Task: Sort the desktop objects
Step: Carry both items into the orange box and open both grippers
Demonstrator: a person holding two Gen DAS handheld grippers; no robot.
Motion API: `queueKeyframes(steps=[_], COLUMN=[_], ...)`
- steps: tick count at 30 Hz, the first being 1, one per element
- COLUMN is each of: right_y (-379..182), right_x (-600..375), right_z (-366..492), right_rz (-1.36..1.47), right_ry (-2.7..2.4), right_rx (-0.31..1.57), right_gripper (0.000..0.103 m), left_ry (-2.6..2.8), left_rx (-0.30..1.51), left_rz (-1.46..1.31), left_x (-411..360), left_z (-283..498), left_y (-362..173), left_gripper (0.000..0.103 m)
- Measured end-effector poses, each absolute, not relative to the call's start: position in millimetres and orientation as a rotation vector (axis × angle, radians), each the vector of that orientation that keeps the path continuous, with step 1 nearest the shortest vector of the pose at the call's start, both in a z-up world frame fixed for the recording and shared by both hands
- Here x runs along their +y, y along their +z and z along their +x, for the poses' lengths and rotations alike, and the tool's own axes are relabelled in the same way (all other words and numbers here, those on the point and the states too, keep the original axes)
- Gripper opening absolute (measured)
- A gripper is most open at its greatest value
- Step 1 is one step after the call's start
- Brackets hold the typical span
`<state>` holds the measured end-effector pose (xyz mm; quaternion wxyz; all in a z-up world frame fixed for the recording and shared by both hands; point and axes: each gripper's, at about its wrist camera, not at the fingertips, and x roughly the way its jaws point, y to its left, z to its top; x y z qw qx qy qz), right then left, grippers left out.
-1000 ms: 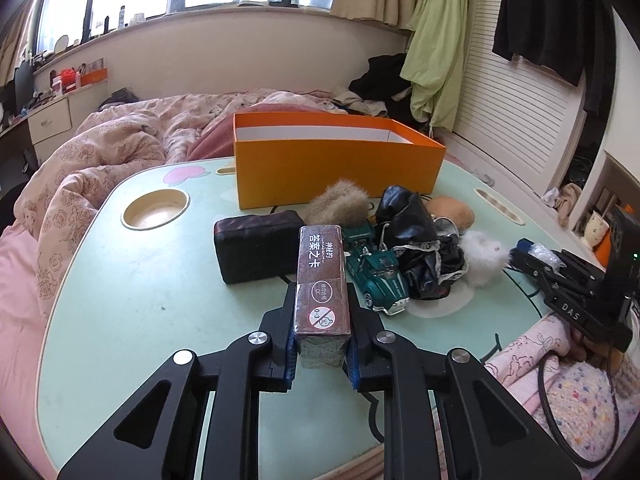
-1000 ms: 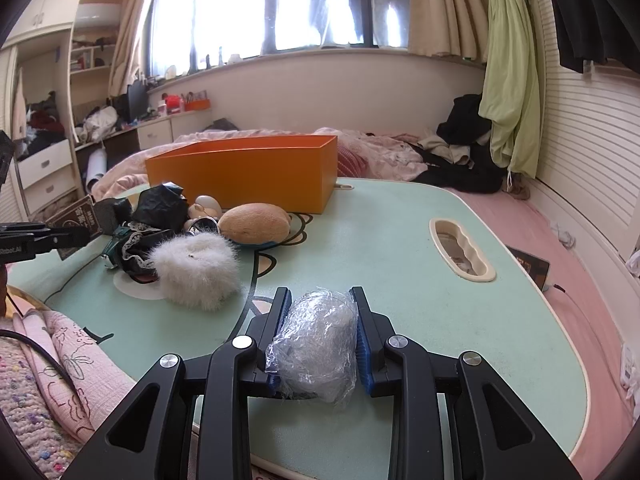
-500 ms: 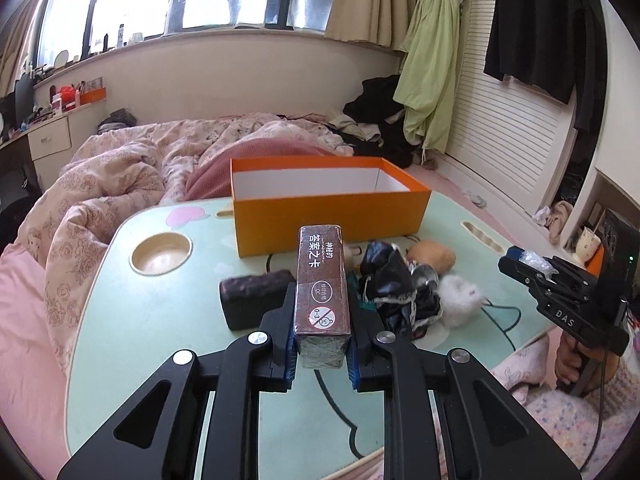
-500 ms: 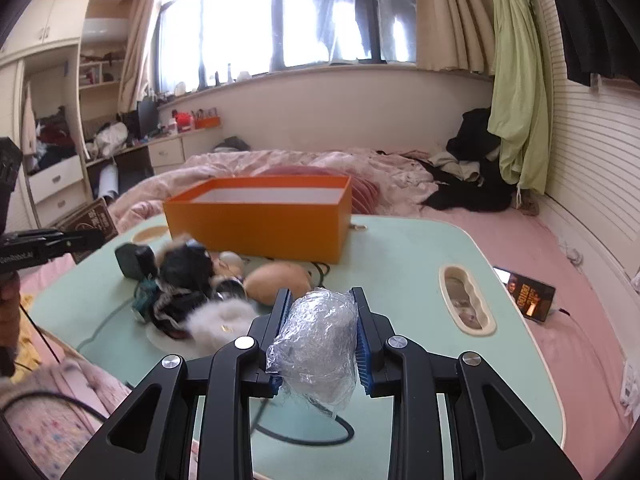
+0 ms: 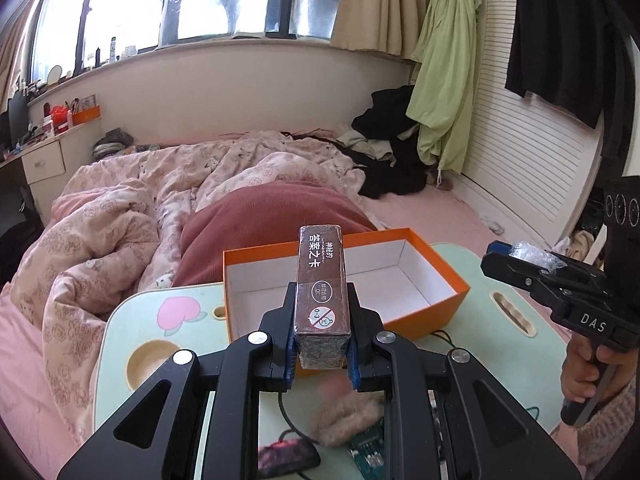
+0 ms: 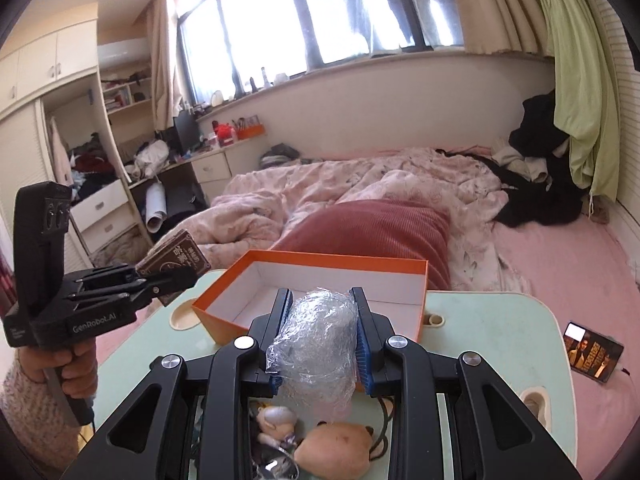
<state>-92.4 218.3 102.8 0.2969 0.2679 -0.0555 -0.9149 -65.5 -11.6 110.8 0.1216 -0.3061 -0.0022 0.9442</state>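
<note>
My left gripper [image 5: 322,300] is shut on a brown card box [image 5: 321,280] with white lettering, held in the air before the open orange box [image 5: 416,312]. My right gripper [image 6: 322,320] is shut on a crinkled clear plastic bundle [image 6: 316,344], raised near the orange box [image 6: 224,328], whose white inside shows nothing in it. In the right wrist view the left gripper [image 6: 172,276] with the card box [image 6: 176,260] hangs at the left. At the right of the left wrist view the right gripper [image 5: 516,260] carries the plastic bundle [image 5: 536,254].
On the mint green table [image 6: 500,320] below lie a tan plush [image 6: 336,446], a small figurine [image 6: 276,420], a furry ball [image 5: 344,416], a green toy car [image 5: 370,454] and a dark pouch [image 5: 286,456]. A phone [image 6: 592,350] lies on the pink bed at right.
Both grippers have risen and moved toward the orange box with their loads. The table clutter has slid down under the fingers, and the box's inside now shows.
</note>
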Motion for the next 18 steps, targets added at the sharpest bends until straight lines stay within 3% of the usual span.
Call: queueKeyframes(steps=[4,7,9,13,18], right_y=[89,76,74,83,95], right_x=[193,188,194,207,219], right_z=[-130,-152,-151,-131,-85], right_rz=[0.818,0.920,0.915,0.852,0.780], right_ry=[-2.451,-2.478,-2.512,-2.526,-2.532], right_rx=[-0.111,-0.149,-0.193,-0.214,-0.153], right_gripper=[0.030,0.058,0.058,0.061,0.068], left_ry=[2.736,2.720,2.740,2.777,2.804], left_rx=[0.003,-0.005,0.010,-0.017,-0.047], left_rz=[-0.980,-1.134,-1.168,-1.065,-0.978], left_x=[-5,-5,-7,-17,-28], left_z=[-100,-119,-117,-93,-51], left_y=[96,79,75,87,102], left_gripper=[0.023,0.029,0.034,0.070,0.071])
